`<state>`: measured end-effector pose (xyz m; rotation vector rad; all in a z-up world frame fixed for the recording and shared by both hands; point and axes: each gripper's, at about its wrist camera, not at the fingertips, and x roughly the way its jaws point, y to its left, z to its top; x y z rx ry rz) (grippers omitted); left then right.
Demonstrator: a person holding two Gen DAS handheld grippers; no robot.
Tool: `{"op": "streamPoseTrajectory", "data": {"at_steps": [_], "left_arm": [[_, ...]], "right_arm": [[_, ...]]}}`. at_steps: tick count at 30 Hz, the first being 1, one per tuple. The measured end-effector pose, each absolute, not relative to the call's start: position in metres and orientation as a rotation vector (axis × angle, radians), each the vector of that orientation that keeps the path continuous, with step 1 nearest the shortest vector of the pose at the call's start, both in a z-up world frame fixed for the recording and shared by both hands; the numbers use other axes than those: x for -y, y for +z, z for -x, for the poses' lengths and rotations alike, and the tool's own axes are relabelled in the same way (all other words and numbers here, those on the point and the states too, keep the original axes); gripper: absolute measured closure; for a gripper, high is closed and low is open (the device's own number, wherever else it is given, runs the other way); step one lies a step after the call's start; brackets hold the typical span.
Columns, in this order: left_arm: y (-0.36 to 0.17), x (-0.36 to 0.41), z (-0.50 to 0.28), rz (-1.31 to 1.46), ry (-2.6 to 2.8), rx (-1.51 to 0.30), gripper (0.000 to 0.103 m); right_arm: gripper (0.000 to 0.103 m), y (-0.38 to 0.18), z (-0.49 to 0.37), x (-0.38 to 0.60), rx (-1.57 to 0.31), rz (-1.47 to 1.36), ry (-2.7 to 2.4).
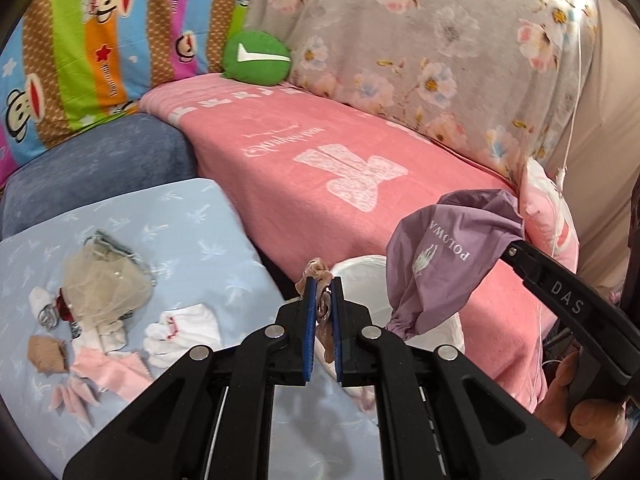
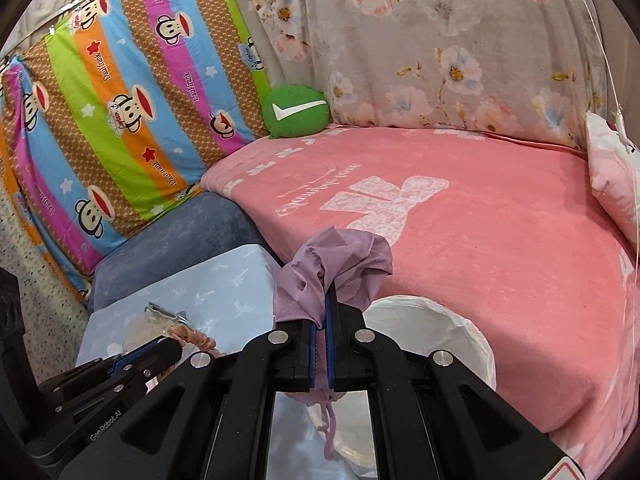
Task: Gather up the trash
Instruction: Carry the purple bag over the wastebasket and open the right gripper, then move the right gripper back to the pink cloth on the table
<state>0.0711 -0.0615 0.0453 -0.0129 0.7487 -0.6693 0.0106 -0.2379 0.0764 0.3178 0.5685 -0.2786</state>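
Observation:
My left gripper (image 1: 323, 284) is shut on a crumpled pinkish-tan strip (image 1: 316, 270) that sticks out above the blue pads. It hangs over the near rim of a white lined bin (image 1: 360, 276). My right gripper (image 2: 327, 296) is shut on a bunched purple cloth (image 2: 344, 260), also above the bin (image 2: 472, 332). In the left wrist view, that purple cloth (image 1: 444, 256) carries white lettering and droops from the right gripper (image 1: 514, 246). The right wrist view shows the left gripper (image 2: 176, 344) low at the left with the strip (image 2: 196, 338).
A light blue cloth surface (image 1: 192, 240) holds several scraps: a beige mesh wad (image 1: 104, 284), white cloth (image 1: 180, 332), pink rags (image 1: 108, 372) and a tan piece (image 1: 46, 352). A pink blanket (image 2: 480, 240) covers the bed behind the bin, with a green cushion (image 2: 296, 112).

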Motion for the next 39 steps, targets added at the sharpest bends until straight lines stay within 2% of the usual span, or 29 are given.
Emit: {"op": "streamPoseTrajectory", "data": {"at_steps": [5,11,16,20,23,24,26,27,28,39], "left_arm": [[0.041,0.091,-0.067,-0.028,-0.715,-0.763,0.094],[0.033,0.112,-0.063,-0.062,-0.746,-0.786,0.093],[0.026,0.126,-0.065,-0.071,-0.753,-0.816,0.091],[0.023,0.130,-0.066,-0.069,-0.754,-0.831,0.089],[0.020,0.133,-0.066,-0.070,-0.757,-0.842,0.084],[0.019,0.134,-0.066,-0.073,-0.756,-0.845,0.079],[0.018,0.135,-0.066,-0.074,-0.753,-0.846,0.064],[0.018,0.135,-0.066,-0.073,-0.748,-0.843,0.051],[0.019,0.134,-0.066,-0.067,-0.744,-0.839,0.045],[0.014,0.126,-0.070,-0.049,-0.722,-0.850,0.044]], "right_arm": [[0.095,0.065,-0.009,0.255,-0.597,-0.328,-0.307],[0.093,0.057,-0.003,0.268,-0.607,-0.345,-0.332],[0.073,0.053,-0.002,0.274,-0.612,-0.342,-0.351],[0.070,0.049,-0.001,0.277,-0.622,-0.352,-0.357],[0.066,0.046,0.000,0.280,-0.623,-0.364,-0.359],[0.065,0.046,0.000,0.280,-0.623,-0.367,-0.358],[0.065,0.046,0.000,0.280,-0.622,-0.369,-0.359],[0.064,0.046,0.000,0.281,-0.622,-0.370,-0.359],[0.063,0.046,0.000,0.281,-0.621,-0.371,-0.359],[0.061,0.041,-0.002,0.275,-0.638,-0.369,-0.347]]}}
